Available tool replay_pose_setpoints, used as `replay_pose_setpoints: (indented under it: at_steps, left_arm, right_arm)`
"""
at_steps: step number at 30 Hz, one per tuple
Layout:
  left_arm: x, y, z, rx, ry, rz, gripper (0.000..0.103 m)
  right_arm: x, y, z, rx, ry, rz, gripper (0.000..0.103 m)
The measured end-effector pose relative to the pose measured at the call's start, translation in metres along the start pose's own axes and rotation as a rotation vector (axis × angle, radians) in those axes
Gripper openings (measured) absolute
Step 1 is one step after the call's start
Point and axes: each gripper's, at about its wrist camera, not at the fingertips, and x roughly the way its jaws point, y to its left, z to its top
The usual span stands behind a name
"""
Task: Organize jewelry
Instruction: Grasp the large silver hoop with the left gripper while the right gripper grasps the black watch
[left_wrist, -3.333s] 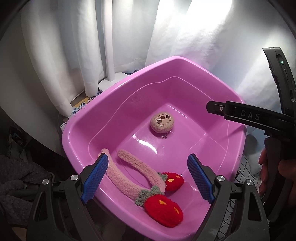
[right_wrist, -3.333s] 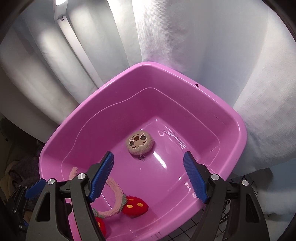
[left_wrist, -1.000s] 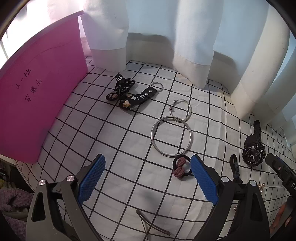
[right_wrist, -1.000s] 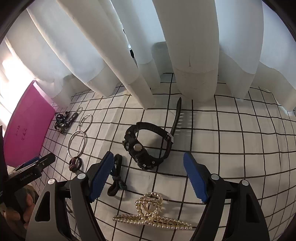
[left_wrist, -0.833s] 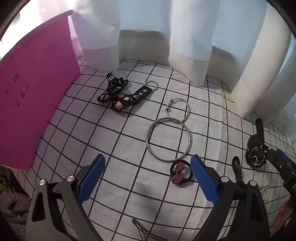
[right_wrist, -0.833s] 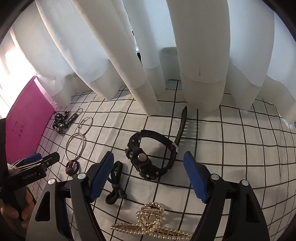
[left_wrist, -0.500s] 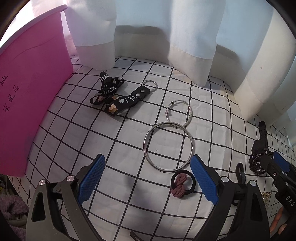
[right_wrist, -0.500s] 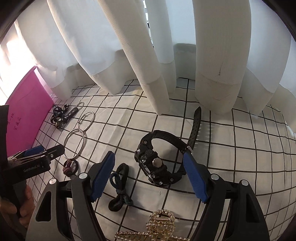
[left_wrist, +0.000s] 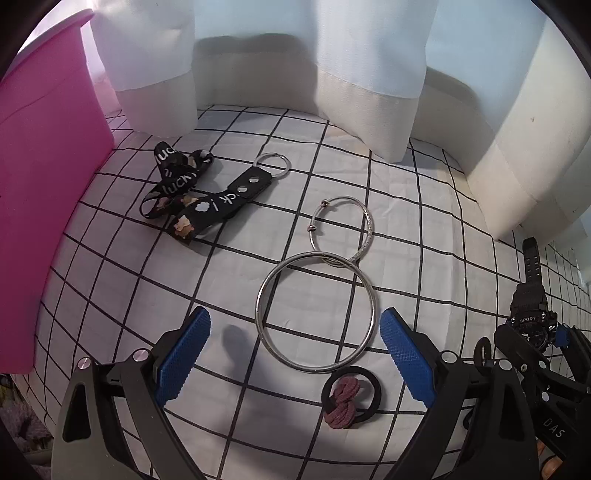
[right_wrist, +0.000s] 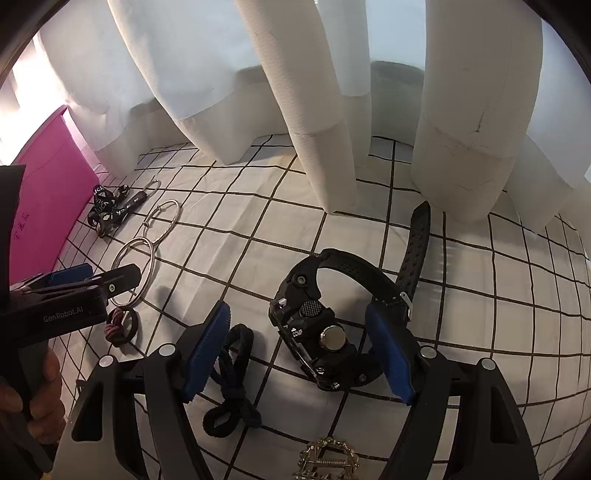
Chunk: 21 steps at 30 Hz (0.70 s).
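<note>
Surface: white cloth (left_wrist: 122, 280) with thin black grid lines, slightly rumpled; white pleated curtains (left_wrist: 362, 66) hanging to it at the far edge; smooth pink plastic bin (left_wrist: 40, 177) standing at the left.

Large ring (left_wrist: 316, 311): plain polished metal hoop, lying flat; small ring (left_wrist: 341, 229): thinner metal bangle with two little beads, its near edge overlapping the large one. Black strap keychain (left_wrist: 207, 199): woven band with white lettering, two rivets and a split ring, crumpled near the bin. Hair tie (left_wrist: 349, 395): black elastic loop with a maroon knotted cord, just below the large ring. Watch (right_wrist: 325, 328): black, chunky resin case on its side, perforated strap unbuckled and trailing toward the curtains. Dark knotted hair band (right_wrist: 232, 384): soft rope-like loop, just left of the watch. Gold pearl-studded clip (right_wrist: 325, 461): only partly visible at the bottom edge.

Left gripper (left_wrist: 295, 354): black frame, blue ribbed pads, spread wide, gripping nothing; large ring lying just ahead, between the pads' lines, hair tie close to the right pad; contact with either not visible.

Right gripper (right_wrist: 297, 354): same build, spread wide, holding nothing; watch case between the pads, nearer the right one, no pad pressing on it; knotted band beside the left pad.
</note>
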Motion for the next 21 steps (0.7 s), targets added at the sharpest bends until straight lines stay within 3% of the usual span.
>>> replay_pose_setpoints:
  at_steps: [4, 8, 17, 20, 21]
  left_arm:
    - [0.010, -0.007, -0.001, 0.032, 0.020, 0.005, 0.092]
    - [0.015, -0.006, 0.001, 0.060, -0.005, 0.018, 0.097]
    - [0.017, -0.005, 0.004, 0.065, -0.073, 0.014, 0.096]
    - [0.011, -0.009, -0.003, 0.080, -0.084, 0.003, 0.086]
    - [0.008, -0.011, -0.006, 0.089, -0.090, -0.002, 0.078]
  right_arm:
    - [0.004, 0.003, -0.001, -0.039, -0.003, -0.011, 0.073]
    - [0.011, 0.009, -0.002, -0.110, 0.004, -0.043, 0.073]
    - [0.017, 0.009, -0.002, -0.115, 0.000, -0.059, 0.073]
    - [0.016, 0.009, -0.001, -0.110, 0.011, -0.055, 0.071]
    - [0.015, 0.009, -0.001, -0.106, 0.011, -0.056, 0.066]
